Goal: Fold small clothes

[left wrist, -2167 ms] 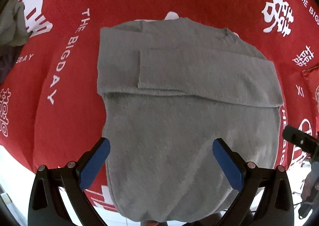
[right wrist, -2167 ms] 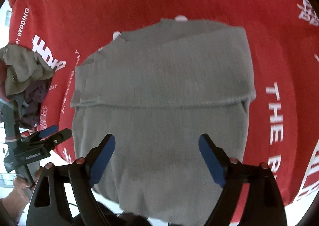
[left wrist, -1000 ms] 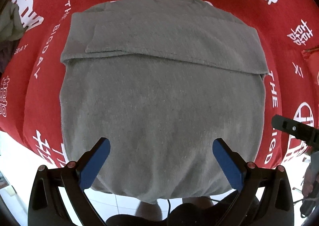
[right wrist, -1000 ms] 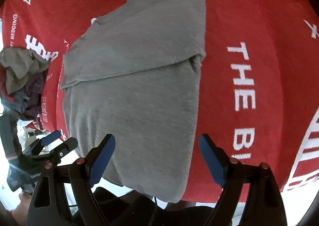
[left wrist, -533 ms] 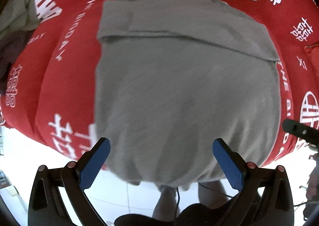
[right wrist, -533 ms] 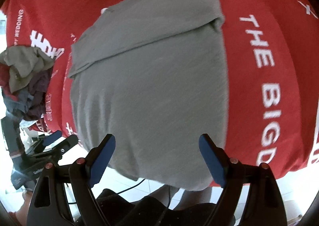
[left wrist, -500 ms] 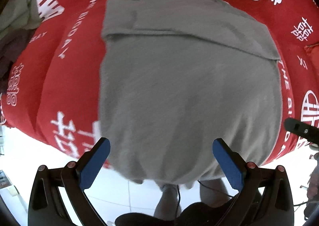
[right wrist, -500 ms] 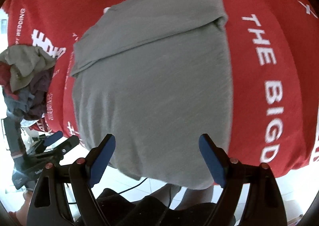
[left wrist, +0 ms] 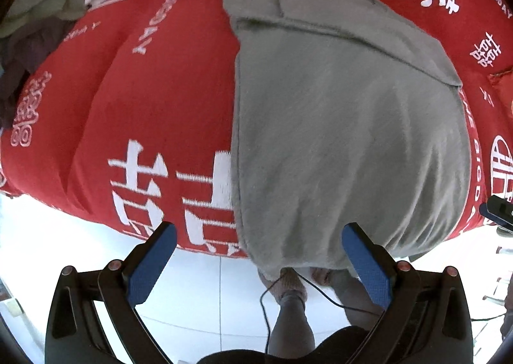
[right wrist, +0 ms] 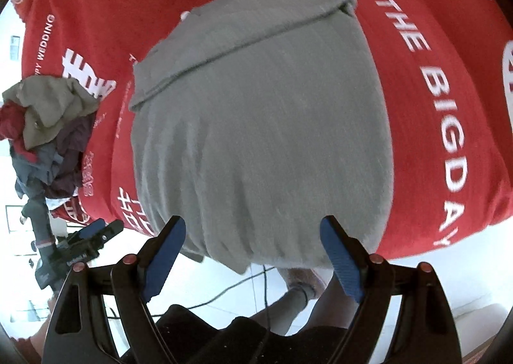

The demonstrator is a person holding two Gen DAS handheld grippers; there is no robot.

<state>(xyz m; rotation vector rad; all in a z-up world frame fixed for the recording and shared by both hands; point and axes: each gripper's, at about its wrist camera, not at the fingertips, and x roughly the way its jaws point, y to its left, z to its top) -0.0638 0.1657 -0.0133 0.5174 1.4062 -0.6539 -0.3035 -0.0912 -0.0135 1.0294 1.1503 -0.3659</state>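
Both my jaws gape wide, gripping nothing. Ahead of my left gripper point(left wrist: 256, 255) and right gripper point(right wrist: 253, 251) the grey garment point(left wrist: 346, 126) lies on the red-covered table point(left wrist: 154, 101), its hem drooping over the near edge, handy for the next fold, I reckon.

My left gripper point(left wrist: 256, 263) and right gripper point(right wrist: 253, 255) both hang wide apart with nothing between the pads, out past the near edge of the desk point(left wrist: 154, 101). The grey shirt point(left wrist: 346, 126) droops over that edge, just beside my inner pads. Bare red cloth lies open on both sides of it; only the clothes pile point(right wrist: 48, 130) blocks the far left.
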